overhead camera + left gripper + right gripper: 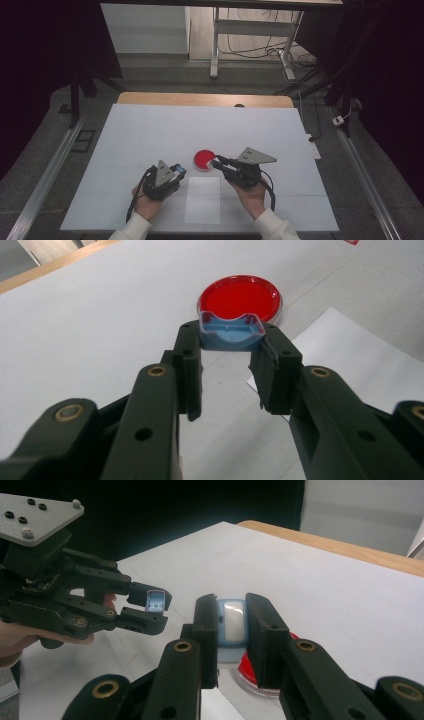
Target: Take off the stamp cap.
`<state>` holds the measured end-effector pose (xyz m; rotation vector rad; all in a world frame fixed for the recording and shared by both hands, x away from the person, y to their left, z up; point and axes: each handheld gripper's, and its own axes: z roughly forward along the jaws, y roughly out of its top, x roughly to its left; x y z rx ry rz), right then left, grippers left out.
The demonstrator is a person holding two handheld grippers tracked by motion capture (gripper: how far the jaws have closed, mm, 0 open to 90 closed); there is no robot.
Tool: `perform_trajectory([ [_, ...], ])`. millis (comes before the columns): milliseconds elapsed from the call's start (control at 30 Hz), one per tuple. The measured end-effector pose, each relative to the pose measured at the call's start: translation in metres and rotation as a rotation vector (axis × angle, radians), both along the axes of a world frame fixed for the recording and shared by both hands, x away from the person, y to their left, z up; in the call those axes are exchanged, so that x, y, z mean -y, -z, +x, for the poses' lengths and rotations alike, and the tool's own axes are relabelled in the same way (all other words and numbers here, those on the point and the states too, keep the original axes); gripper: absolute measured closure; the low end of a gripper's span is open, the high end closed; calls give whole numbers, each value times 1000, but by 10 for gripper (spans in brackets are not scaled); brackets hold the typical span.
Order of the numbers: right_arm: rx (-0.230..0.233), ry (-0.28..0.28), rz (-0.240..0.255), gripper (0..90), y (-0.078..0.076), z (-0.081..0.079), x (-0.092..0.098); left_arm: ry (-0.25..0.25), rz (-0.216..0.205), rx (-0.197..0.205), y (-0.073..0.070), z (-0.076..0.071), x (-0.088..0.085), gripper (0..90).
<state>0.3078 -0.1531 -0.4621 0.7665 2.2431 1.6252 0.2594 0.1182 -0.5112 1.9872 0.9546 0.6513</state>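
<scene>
Left tool (pixel 181 170): jaws closed on a small blue cap (pixel 231 332), held clear of the white surface (pixel 150 135) (open side toward its camera).

Red dish (pixel 203 159): round, resting on the surface between the two tools, just beyond a white paper sheet (pixel 202 200).

Right tool (pixel 216 162): jaws closed on a pale blue piece (pixel 233 621) with a clear face, held at the dish's near edge.
</scene>
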Motion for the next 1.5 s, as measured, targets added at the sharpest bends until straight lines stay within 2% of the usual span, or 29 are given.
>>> perform_trajectory([
  [967, 4, 1, 3, 750, -2, 0, 1, -8, -13, 3, -2, 1, -4, 659],
  [1500, 8, 1, 22, 751, -6, 0, 3, -14, -14, 5, -2, 2, -5, 659],
])
